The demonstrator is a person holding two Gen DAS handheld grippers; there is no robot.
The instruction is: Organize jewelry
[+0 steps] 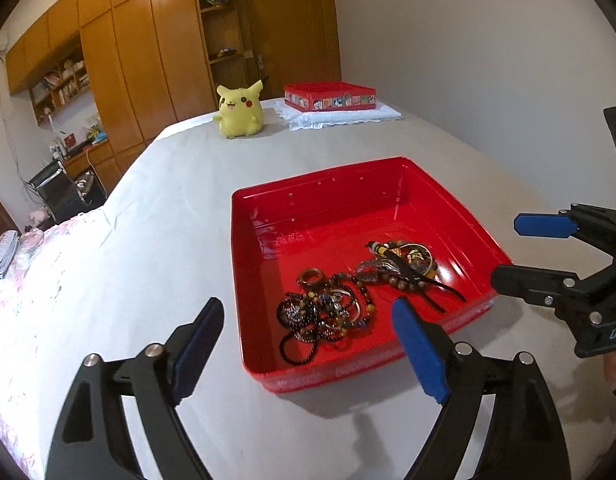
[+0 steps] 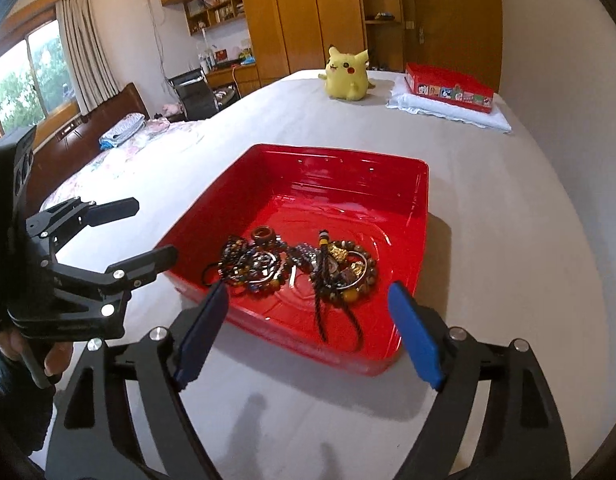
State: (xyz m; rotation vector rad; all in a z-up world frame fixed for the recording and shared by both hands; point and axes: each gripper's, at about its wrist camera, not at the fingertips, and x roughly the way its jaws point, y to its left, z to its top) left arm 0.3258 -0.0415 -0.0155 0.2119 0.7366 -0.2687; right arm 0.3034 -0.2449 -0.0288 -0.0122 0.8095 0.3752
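A red tray point(image 1: 319, 208) point(image 2: 421, 216) sits on the white bed and holds a tangled pile of jewelry: dark beaded bracelets point(image 1: 323, 314) point(image 2: 248, 264) on the left, brown bead bracelets with a gold charm and black cord point(image 1: 403, 264) point(image 2: 343, 272) on the right. My left gripper point(image 1: 308, 344) is open and empty just in front of the tray's near edge; in the right wrist view it shows at the left point(image 2: 148, 228). My right gripper point(image 2: 308, 332) is open and empty before the tray's near edge; the left wrist view shows it at the right point(image 1: 507, 248).
A yellow Pikachu plush point(image 1: 238, 110) point(image 2: 347, 74) sits at the far end of the bed. A red decorated tin box point(image 1: 329, 96) point(image 2: 447, 86) rests on a folded white cloth point(image 1: 347, 118) point(image 2: 447, 114). Wooden wardrobes and a desk stand beyond.
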